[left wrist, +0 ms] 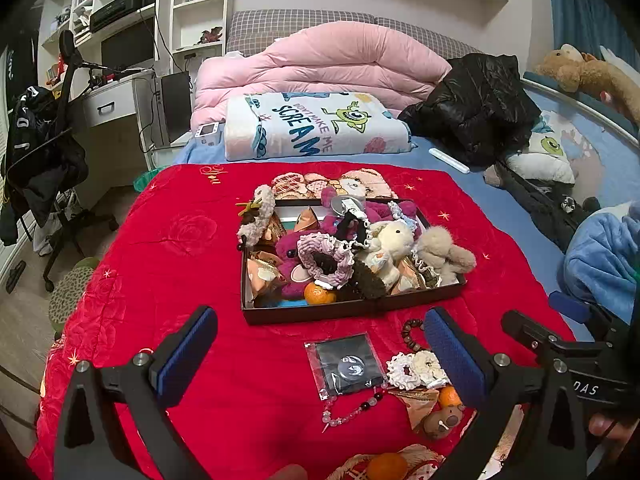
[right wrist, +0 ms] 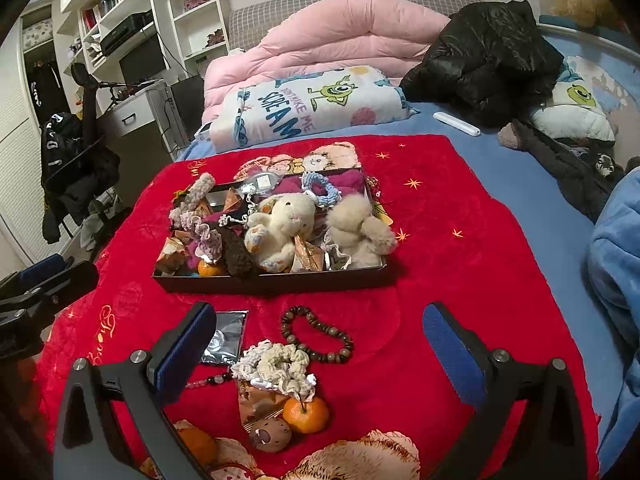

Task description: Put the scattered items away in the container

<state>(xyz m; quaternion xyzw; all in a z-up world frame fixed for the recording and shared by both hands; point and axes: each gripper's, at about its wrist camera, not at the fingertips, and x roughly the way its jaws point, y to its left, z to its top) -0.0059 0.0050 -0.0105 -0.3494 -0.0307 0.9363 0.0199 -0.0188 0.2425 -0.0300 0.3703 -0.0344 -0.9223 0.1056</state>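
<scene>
Dark, shallow rectangular container (left wrist: 352,309) is seen mid-blanket, heaped: cream plush rabbit (right wrist: 282,220), fluffy beige plush (right wrist: 358,228), magenta plush (left wrist: 290,248), pink crocheted scrunchie (left wrist: 324,250), blue-white scrunchie (right wrist: 318,189), foil-wrapped pyramid packets (right wrist: 308,258), one mandarin (left wrist: 319,294) at the near wall.

Scattered items are left near of the container on the red blanket (left wrist: 180,240):
- wooden bead bracelet (right wrist: 318,334), round dark beads, loop shape
- cream knitted scrunchies (right wrist: 276,366), lumpy, lying partly on a copper foil packet (right wrist: 256,402)
- mandarin with stem (right wrist: 306,414), touching that packet
- small brown round figurine (right wrist: 270,434), just beside the mandarin
- clear plastic sleeve (left wrist: 346,364) with black card and a round badge
- pink and dark glass-bead string (left wrist: 352,410), just near of the sleeve
- second mandarin (left wrist: 386,466) at the near edge

Left gripper (left wrist: 320,354) is held spread wide above the sleeve, nothing pinched; blue textured pads (left wrist: 186,356). Right gripper (right wrist: 316,356) is likewise spread, empty, over the scrunchies and bracelet. "DAS" is read on the right gripper's body in the left view.

Further out: folded blanket (left wrist: 312,124) printed "DON'T MAKE ME SCREAM", quilted pink duvet (left wrist: 320,60), glossy black puffer jacket (left wrist: 476,100), blue sheet (right wrist: 500,184).
</scene>
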